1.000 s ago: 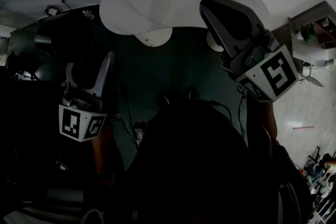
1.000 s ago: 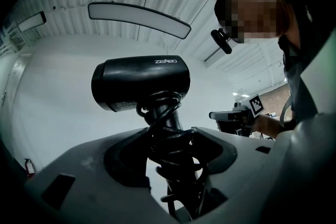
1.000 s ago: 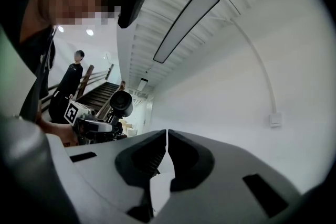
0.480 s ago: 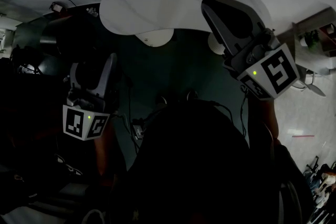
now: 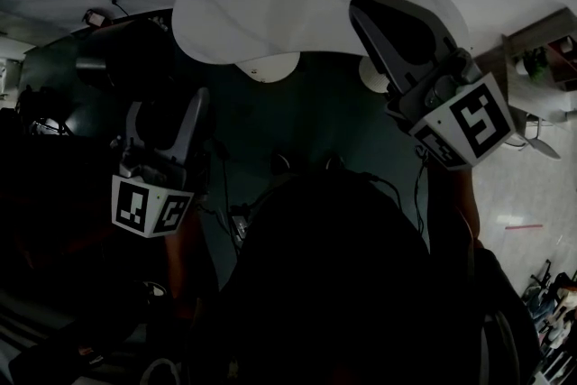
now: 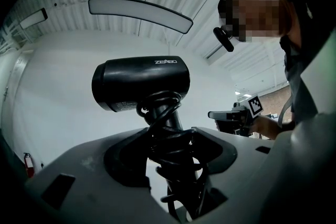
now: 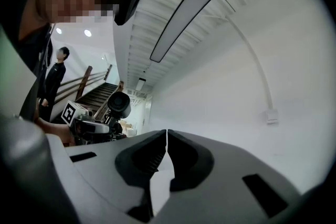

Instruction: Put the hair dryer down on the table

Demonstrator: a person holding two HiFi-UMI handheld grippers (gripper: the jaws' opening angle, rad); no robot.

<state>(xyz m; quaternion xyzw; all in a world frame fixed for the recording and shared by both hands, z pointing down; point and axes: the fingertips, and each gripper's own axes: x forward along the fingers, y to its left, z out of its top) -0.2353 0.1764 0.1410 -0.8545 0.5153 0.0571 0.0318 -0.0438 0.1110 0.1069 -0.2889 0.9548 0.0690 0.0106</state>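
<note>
I hold the black hair dryer [image 6: 140, 84] upright by its handle in my left gripper [image 6: 171, 140], barrel level, its cord coiled round the handle, off the round white counter [image 5: 270, 4].

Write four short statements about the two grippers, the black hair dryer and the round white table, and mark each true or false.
1. The left gripper is shut on the handle of the black plastic hair dryer. True.
2. The right gripper holds the dryer's cord. False: it is shut on nothing.
3. The hair dryer lies on the round white table. False: the left gripper holds it up, off the table.
4. A black cord is coiled round the dryer's handle. True.
</note>
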